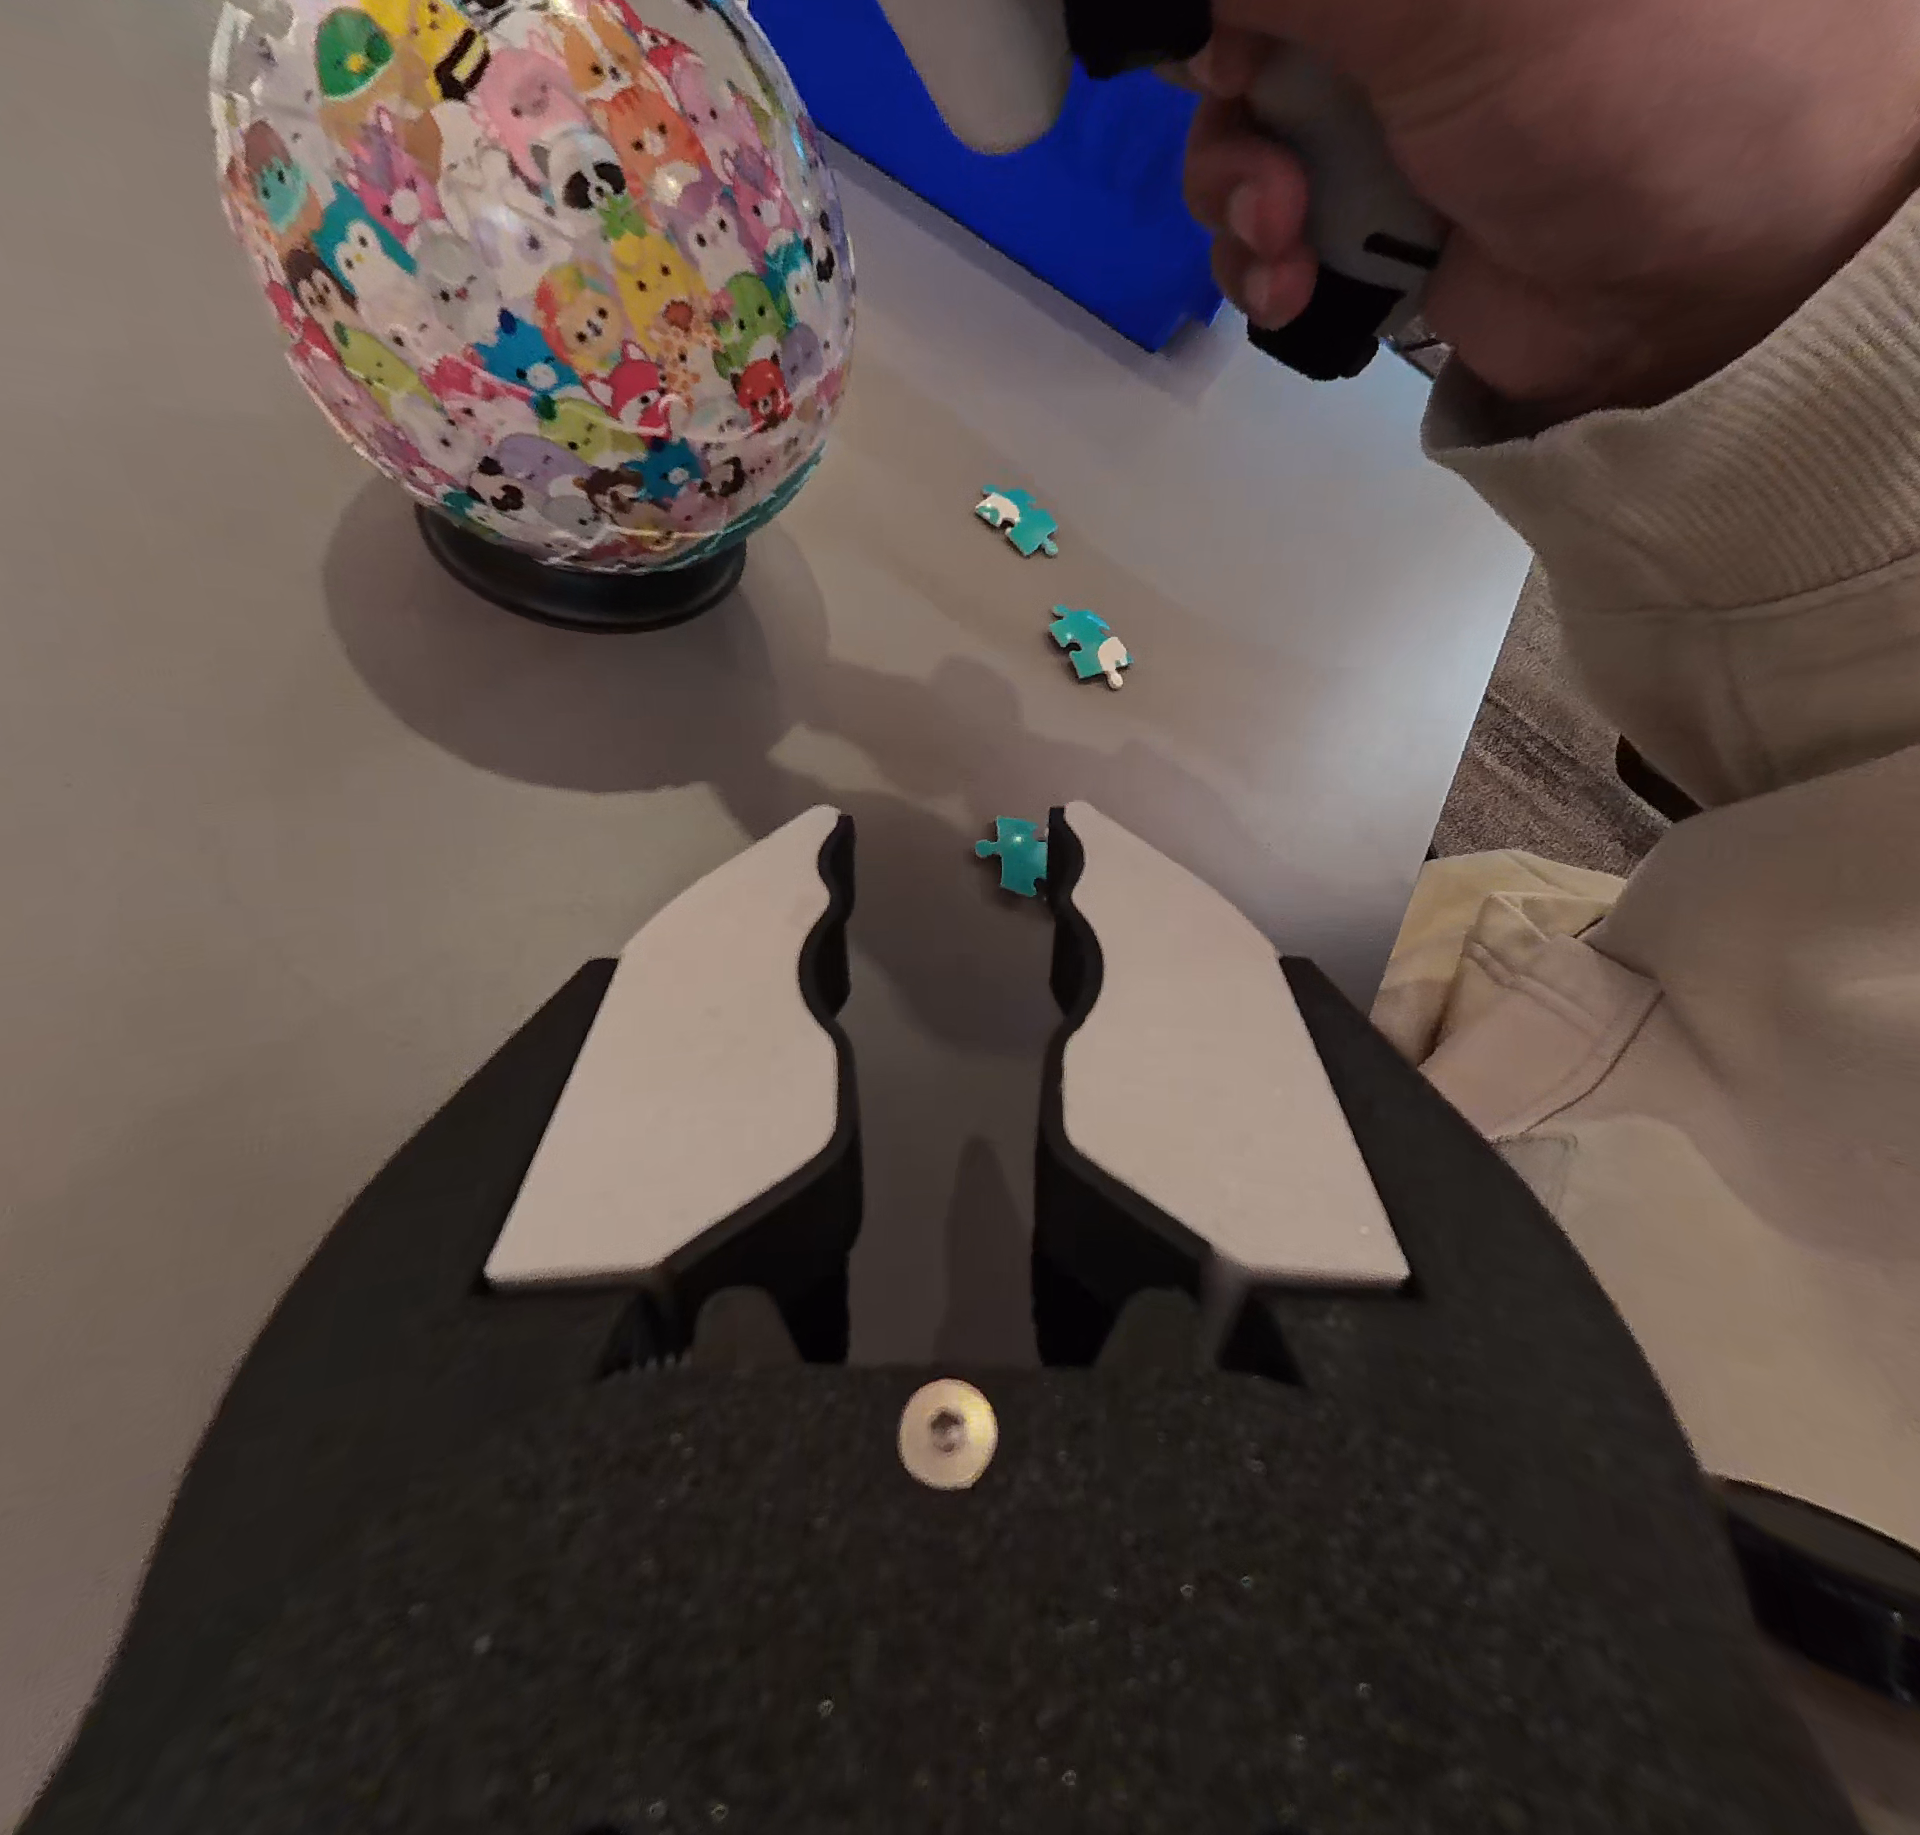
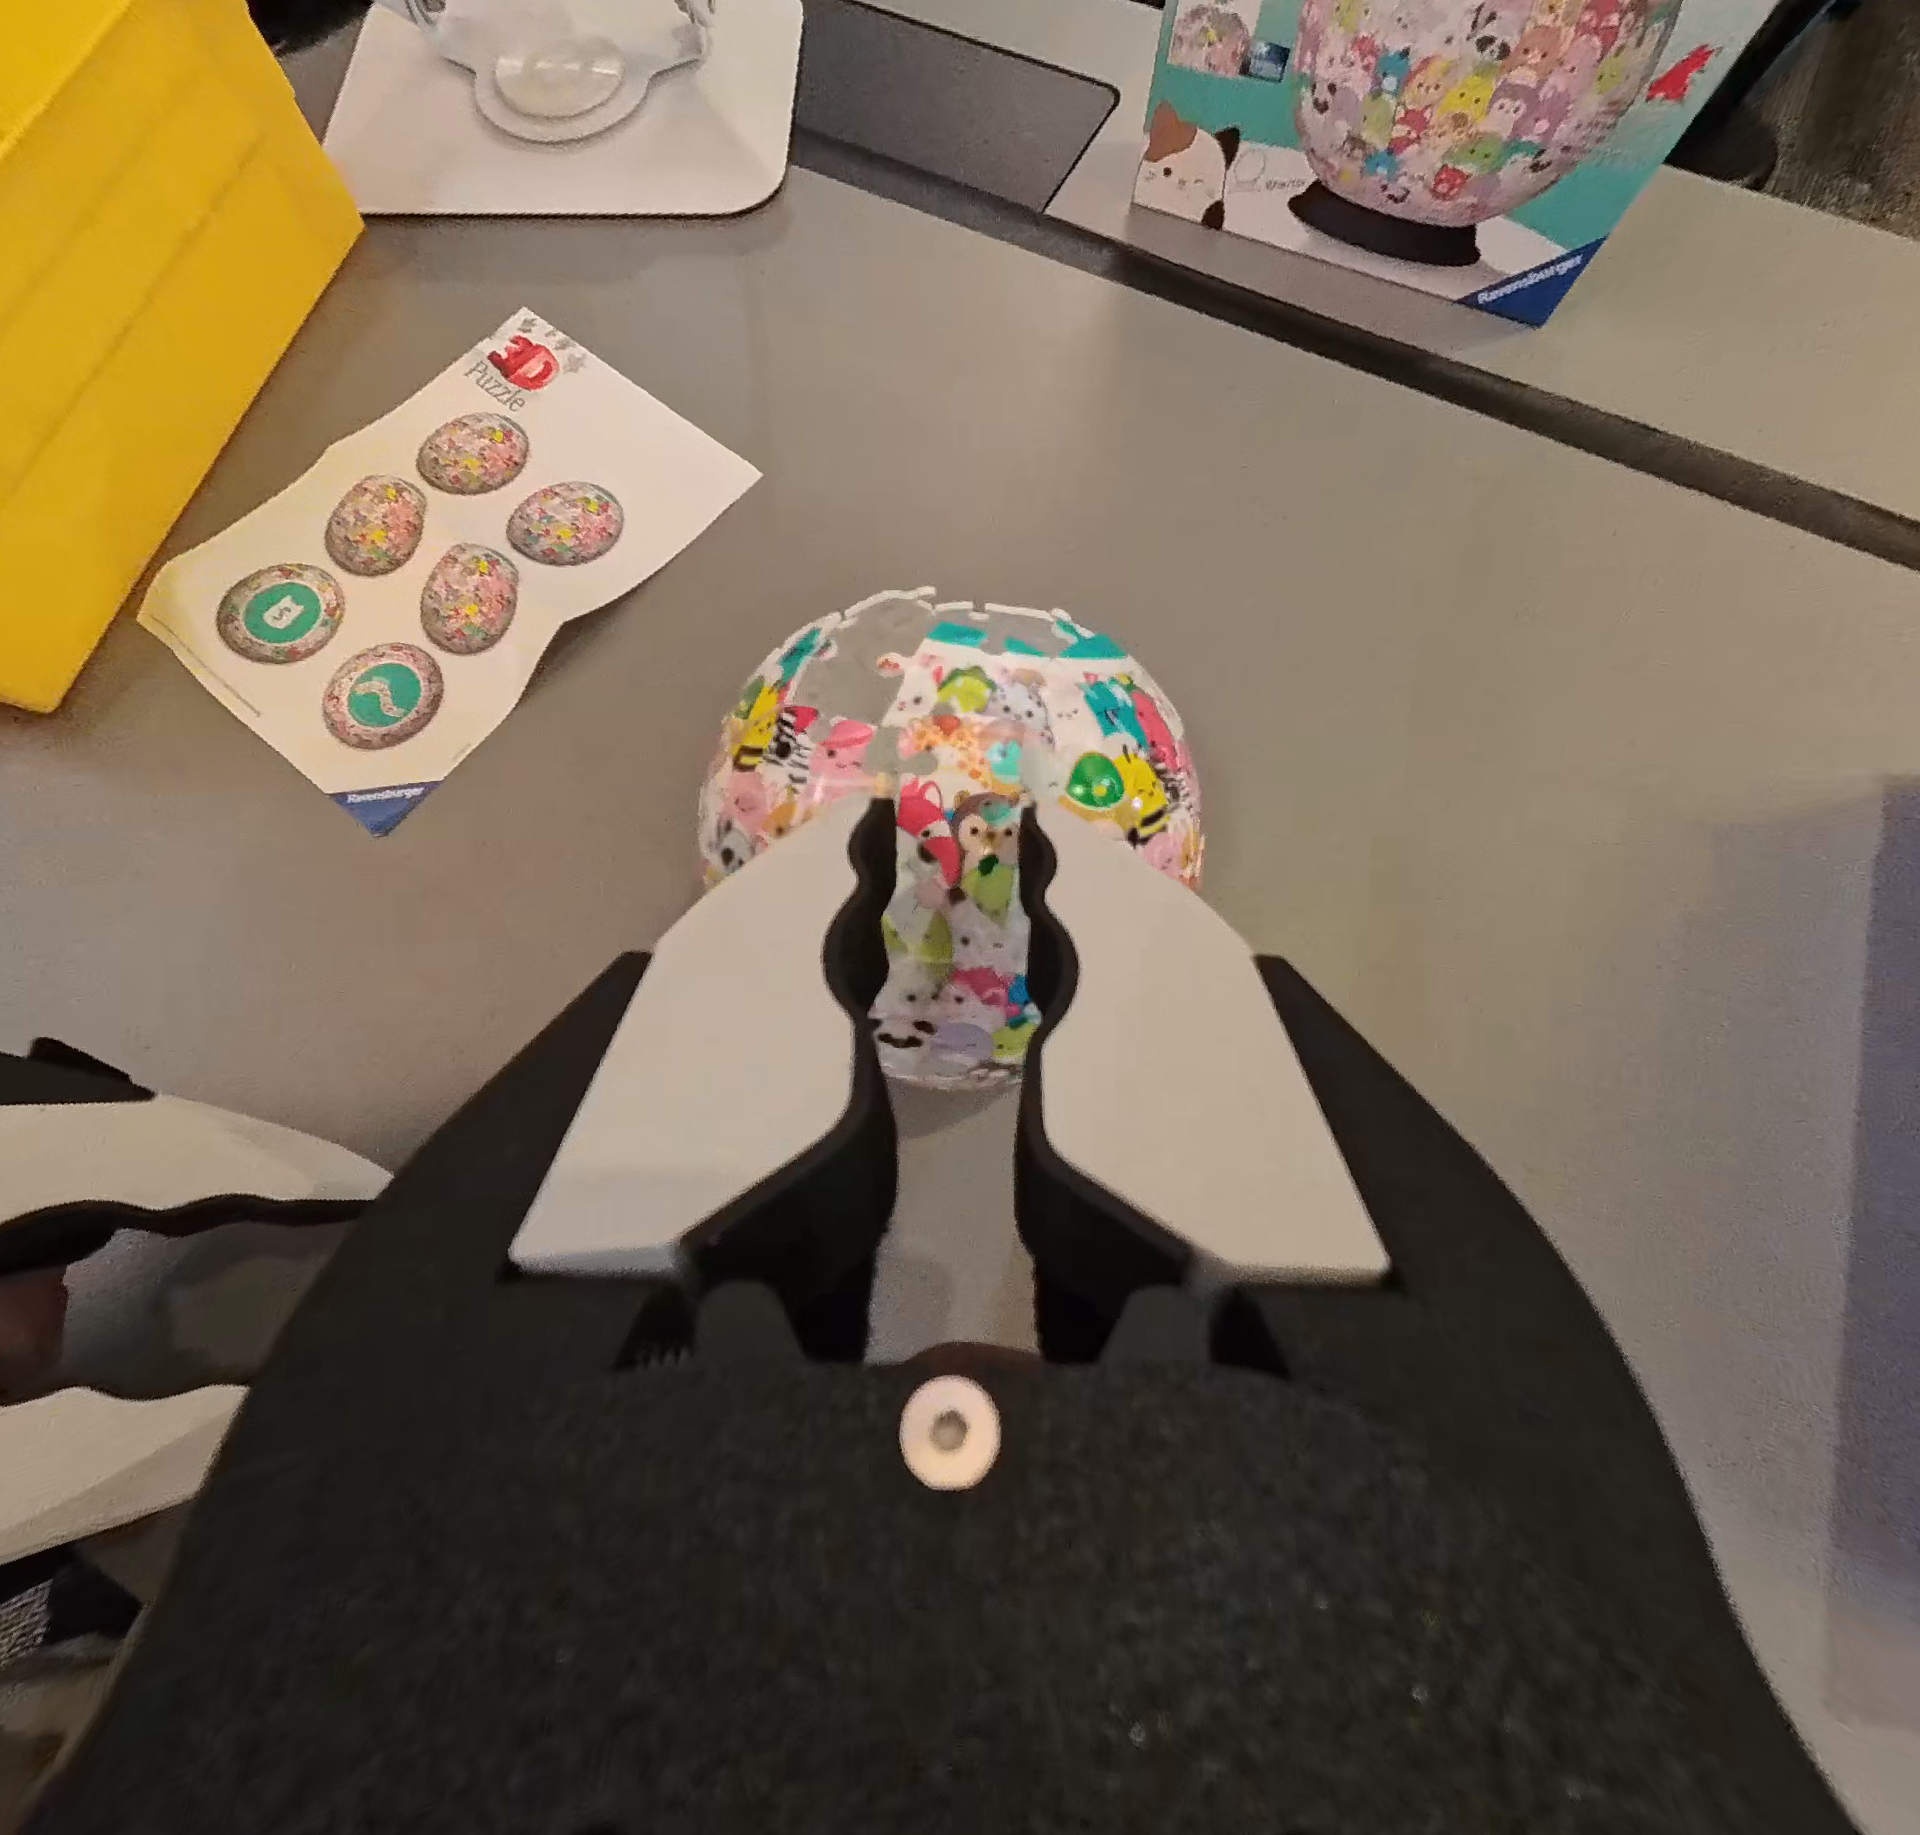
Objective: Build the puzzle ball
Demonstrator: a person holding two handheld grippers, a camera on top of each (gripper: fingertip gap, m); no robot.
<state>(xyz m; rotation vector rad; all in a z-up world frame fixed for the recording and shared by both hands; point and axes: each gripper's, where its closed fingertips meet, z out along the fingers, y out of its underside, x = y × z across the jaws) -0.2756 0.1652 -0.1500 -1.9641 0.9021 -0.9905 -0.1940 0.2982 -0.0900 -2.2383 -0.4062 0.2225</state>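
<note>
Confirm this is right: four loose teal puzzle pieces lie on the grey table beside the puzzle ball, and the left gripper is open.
Not quite: three loose teal pieces lie on the grey table, not four, as the left wrist view shows. They are beside the puzzle ball, and the left gripper is open.

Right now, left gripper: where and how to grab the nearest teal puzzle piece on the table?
The nearest teal piece lies flat on the grey table, against the inner face of the left gripper's right-side finger. Shift right to centre it, come straight down, jaws open, and pinch across its body edges, not the small tabs. Being thin and flat, it probably needs fingertips touching the table.
</note>
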